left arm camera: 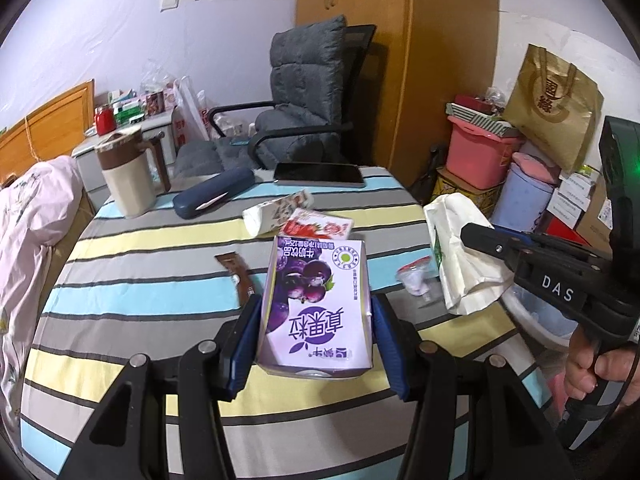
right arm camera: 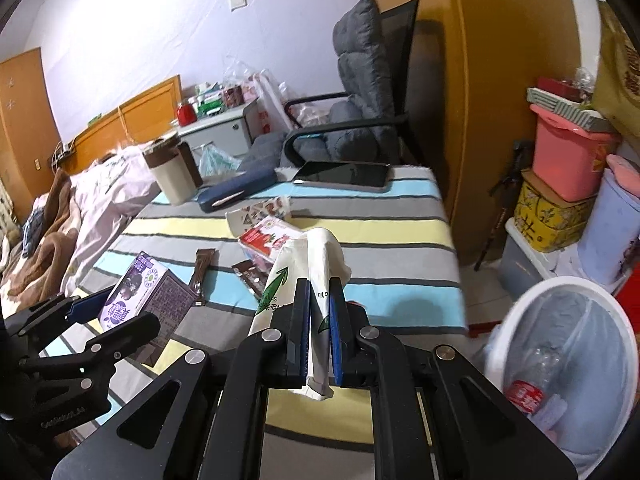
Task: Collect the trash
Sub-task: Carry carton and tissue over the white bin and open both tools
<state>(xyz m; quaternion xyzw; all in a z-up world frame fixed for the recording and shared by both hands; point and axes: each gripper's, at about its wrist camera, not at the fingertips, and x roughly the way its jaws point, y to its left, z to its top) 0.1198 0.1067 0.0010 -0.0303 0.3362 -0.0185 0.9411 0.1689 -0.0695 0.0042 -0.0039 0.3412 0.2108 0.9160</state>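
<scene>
My left gripper (left arm camera: 314, 320) is shut on a purple milk carton (left arm camera: 316, 300) and holds it above the striped table (left arm camera: 140, 292); the carton also shows in the right wrist view (right arm camera: 140, 296). My right gripper (right arm camera: 319, 320) is shut on a crumpled white paper bag (right arm camera: 304, 276) with green print, seen in the left wrist view (left arm camera: 460, 256) at the table's right edge. A white trash bin (right arm camera: 568, 360) with a clear liner and a plastic bottle stands on the floor to the right. A red-white carton (left arm camera: 320, 228), brown wrappers (left arm camera: 238, 276) and a small plastic wrapper (left arm camera: 414, 278) lie on the table.
On the table stand a beige jug (left arm camera: 128, 176), a blue glasses case (left arm camera: 214, 196), a tablet (left arm camera: 320, 174) and a tissue pack (left arm camera: 276, 208). A grey office chair (left arm camera: 308, 92) is behind. Boxes and pink tubs (left arm camera: 480, 156) are stacked at the right. A bed (right arm camera: 80, 208) lies to the left.
</scene>
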